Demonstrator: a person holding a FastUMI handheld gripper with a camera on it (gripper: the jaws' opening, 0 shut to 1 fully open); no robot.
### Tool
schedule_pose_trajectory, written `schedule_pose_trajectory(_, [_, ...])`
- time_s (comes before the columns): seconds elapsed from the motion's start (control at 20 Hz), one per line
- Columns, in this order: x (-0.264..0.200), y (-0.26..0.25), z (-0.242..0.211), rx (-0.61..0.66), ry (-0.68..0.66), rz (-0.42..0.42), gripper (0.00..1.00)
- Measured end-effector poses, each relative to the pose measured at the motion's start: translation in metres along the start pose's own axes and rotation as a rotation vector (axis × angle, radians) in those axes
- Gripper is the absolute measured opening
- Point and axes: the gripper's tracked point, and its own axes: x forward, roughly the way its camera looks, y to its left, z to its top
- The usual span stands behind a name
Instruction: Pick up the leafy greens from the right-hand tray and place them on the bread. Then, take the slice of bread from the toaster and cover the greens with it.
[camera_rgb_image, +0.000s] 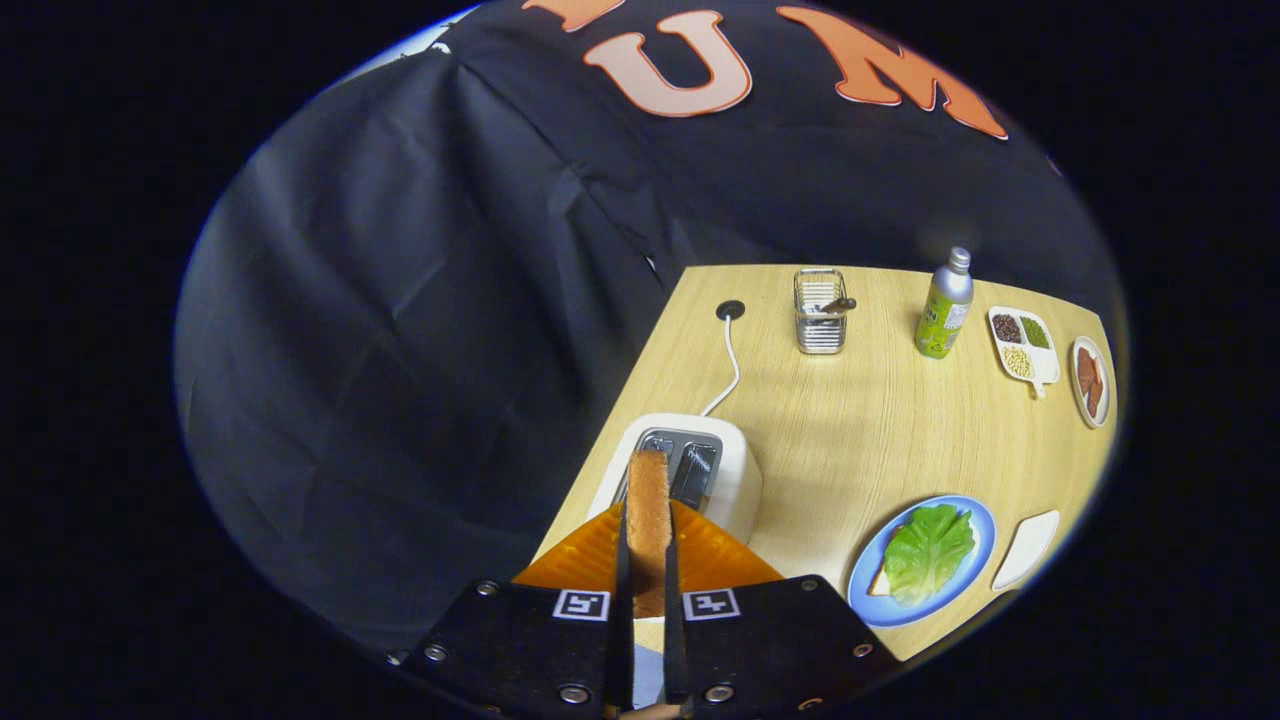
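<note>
The gripper (647, 560) pinches the bread (648, 520) above the toaster (735, 470) (its writing is too blurry to read).

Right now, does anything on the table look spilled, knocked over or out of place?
Nothing stands out. The gripper is shut on the bread slice, held on edge above the toaster. The greens lie on the bread on the blue plate. The bottle and wire holder stand upright.
</note>
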Motion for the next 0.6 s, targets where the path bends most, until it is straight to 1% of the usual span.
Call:
schedule_pose_trajectory(0.2, [-0.034, -0.015, 0.006, -0.011, -0.062, 0.007, 0.12])
schedule_pose_trajectory(0.35, [-0.044, -0.042, -0.008, -0.014, -0.064, -0.006, 0.12])
schedule_pose_trajectory(0.5, [-0.05, -0.07, -0.028, -0.003, -0.046, 0.01, 0.12])
schedule_pose_trajectory(0.6, [-0.055, -0.094, -0.038, 0.016, -0.052, -0.002, 0.12])
